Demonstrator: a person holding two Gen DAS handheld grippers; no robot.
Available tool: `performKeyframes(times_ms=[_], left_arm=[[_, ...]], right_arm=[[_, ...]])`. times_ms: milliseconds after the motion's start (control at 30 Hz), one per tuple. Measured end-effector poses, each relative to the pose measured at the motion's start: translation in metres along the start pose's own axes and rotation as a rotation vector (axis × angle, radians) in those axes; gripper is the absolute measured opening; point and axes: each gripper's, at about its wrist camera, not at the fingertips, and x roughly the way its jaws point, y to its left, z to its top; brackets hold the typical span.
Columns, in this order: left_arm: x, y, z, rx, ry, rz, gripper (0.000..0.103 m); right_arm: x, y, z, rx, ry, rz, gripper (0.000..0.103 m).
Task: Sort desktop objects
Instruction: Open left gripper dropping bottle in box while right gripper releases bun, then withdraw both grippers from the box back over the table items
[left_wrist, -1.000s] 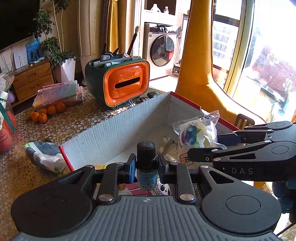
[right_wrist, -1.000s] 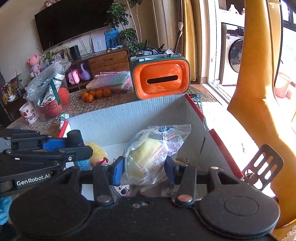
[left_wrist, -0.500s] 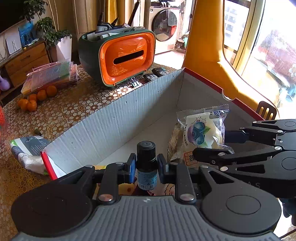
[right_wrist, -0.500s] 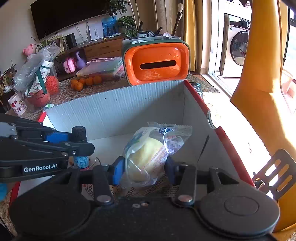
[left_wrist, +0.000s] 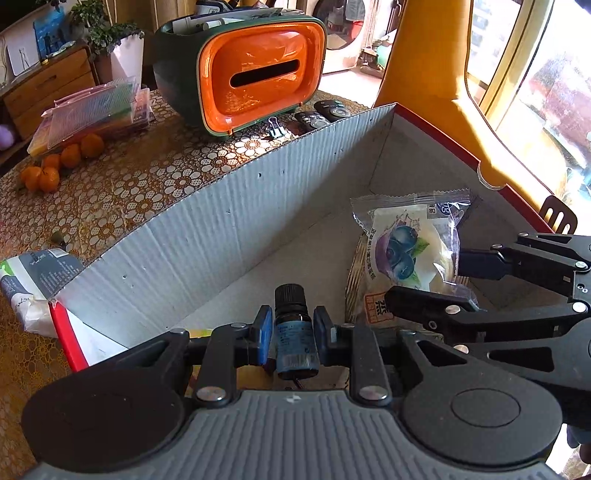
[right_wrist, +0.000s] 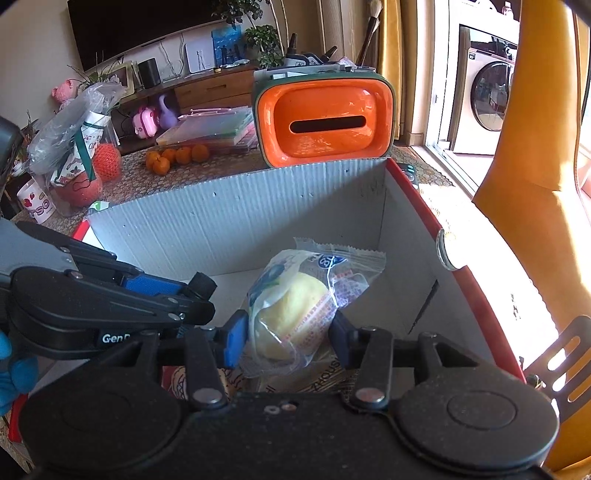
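The left gripper (left_wrist: 291, 334) pinches a small dark bottle (left_wrist: 293, 332) with a black cap and blue label, held upright between its blue pads. The right gripper (right_wrist: 286, 338) pinches a clear-wrapped pastry packet (right_wrist: 303, 306), its pads pressing the wrapper's sides. Both tongs hang over the open cardboard box (left_wrist: 221, 221), whose corrugated far wall rises ahead of the fingertips. The two tongs sit just beside each other, the packet to the right of the bottle. Under the tongs lie other printed packets on the box floor. Beyond the box wall stands an orange-fronted tissue holder (left_wrist: 258, 74); ahead of the left tongs, to the left, tangerines (left_wrist: 59, 162) rest on the patterned tablecloth (left_wrist: 129, 192).
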Motion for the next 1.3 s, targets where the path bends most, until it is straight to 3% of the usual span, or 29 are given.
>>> performKeyframes(times_ms=[133,333,500,733,867,1000,1033,1067,1300], left_arm=[[-0.008,0.004,0.000,-0.023,-0.027,-0.001,0.023],[-0.021,0.008,-0.007,-0.041,-0.066,-0.010,0.023],[-0.037,0.008,-0.016,-0.038,-0.098,-0.003,0.023],[-0.067,0.005,-0.032,-0.048,-0.147,-0.016,0.023],[-0.087,0.000,-0.044,-0.046,-0.174,-0.014,0.024],[-0.106,-0.006,-0.058,-0.033,-0.205,0.005,0.036],[-0.111,-0.007,-0.061,-0.032,-0.213,0.007,0.049],[-0.115,-0.008,-0.063,-0.034,-0.223,0.018,0.055],[-0.145,-0.012,-0.085,-0.036,-0.265,0.052,0.064]], right_arm=[[0.005,-0.002,0.003,0.009,0.016,0.013,0.048],[0.002,-0.002,0.003,0.020,0.014,0.006,0.064],[-0.007,-0.001,0.002,0.031,0.003,0.000,0.068],[-0.034,0.008,-0.004,0.020,-0.033,0.023,0.072],[-0.051,0.013,-0.009,0.009,-0.057,0.036,0.080],[-0.067,0.021,-0.016,-0.006,-0.075,0.040,0.082],[-0.071,0.023,-0.018,-0.011,-0.079,0.038,0.083],[-0.075,0.026,-0.019,-0.017,-0.083,0.036,0.084],[-0.099,0.036,-0.034,-0.020,-0.116,0.048,0.088]])
